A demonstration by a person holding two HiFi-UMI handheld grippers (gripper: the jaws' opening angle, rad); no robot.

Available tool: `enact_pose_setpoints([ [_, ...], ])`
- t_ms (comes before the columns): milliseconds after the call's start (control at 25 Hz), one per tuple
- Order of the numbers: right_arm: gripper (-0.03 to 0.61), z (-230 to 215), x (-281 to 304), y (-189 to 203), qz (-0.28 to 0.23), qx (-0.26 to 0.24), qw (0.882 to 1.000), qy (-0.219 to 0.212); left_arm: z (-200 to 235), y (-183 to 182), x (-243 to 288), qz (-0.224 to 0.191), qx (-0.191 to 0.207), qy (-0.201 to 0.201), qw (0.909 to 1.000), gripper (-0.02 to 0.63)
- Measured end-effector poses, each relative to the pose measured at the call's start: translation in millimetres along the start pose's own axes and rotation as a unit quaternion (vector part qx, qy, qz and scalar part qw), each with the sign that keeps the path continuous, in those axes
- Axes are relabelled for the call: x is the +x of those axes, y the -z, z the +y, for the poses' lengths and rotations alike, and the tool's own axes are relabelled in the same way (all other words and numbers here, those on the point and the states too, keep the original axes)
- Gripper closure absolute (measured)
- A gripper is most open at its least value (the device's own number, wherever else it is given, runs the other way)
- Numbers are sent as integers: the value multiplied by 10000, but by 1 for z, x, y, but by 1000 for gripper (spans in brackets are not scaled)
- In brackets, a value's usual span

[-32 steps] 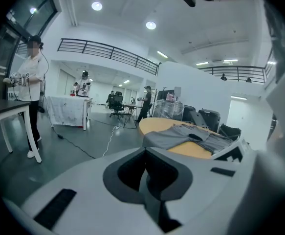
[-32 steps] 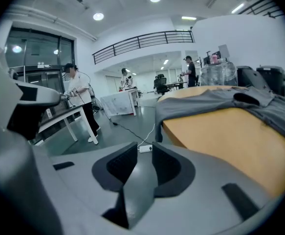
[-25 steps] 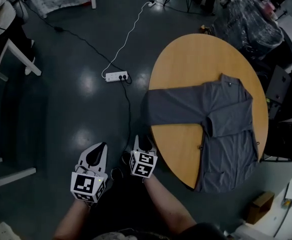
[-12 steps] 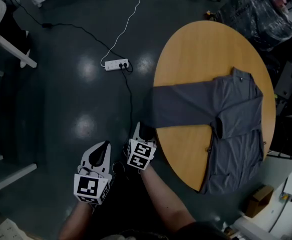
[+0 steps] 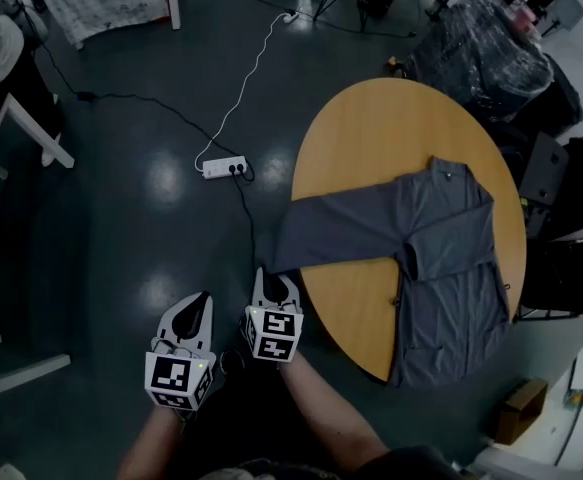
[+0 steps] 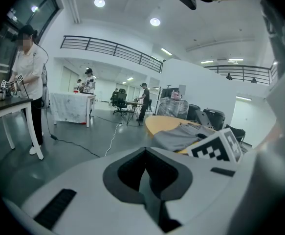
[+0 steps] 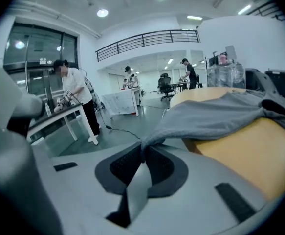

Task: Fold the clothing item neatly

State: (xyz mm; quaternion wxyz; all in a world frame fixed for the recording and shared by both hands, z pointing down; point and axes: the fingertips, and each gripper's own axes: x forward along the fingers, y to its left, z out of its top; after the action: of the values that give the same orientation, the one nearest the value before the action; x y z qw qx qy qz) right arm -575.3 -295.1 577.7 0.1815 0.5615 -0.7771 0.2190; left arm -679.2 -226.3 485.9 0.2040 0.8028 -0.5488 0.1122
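shirt sleeve (image 5: 336, 230): right tool (image 5: 275, 286) just closed on it

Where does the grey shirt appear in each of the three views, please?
Head view: grey shirt right of centre, sleeve reaching leftward off the round wooden table.
Left gripper view: shirt small, right of centre.
Right gripper view: shirt across the upper right.
Shared landmark: the table.
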Motion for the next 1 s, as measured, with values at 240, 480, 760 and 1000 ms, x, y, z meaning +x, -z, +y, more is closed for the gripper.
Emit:
enact_pose_setpoints([
  [240, 560, -10, -47, -53, -125, 652, 9974, -276, -15, 0, -27, -128, -157, 98, 9997, 605],
  [480, 560, -58, -98, -106, -675, 488, 9965, -109, -52, -21, -29, -359, 170, 319, 9987, 606],
  [760, 560, -133, -156, -145, -1277, 293, 9905, -422, -120, -44, -23, -599, 417, 248, 9970, 606],
  [1000, 560, -227, -197, -164, -1477, 359, 9868, -568, -205, -40, 1, -590, 385, 15, 9975, 606],
])
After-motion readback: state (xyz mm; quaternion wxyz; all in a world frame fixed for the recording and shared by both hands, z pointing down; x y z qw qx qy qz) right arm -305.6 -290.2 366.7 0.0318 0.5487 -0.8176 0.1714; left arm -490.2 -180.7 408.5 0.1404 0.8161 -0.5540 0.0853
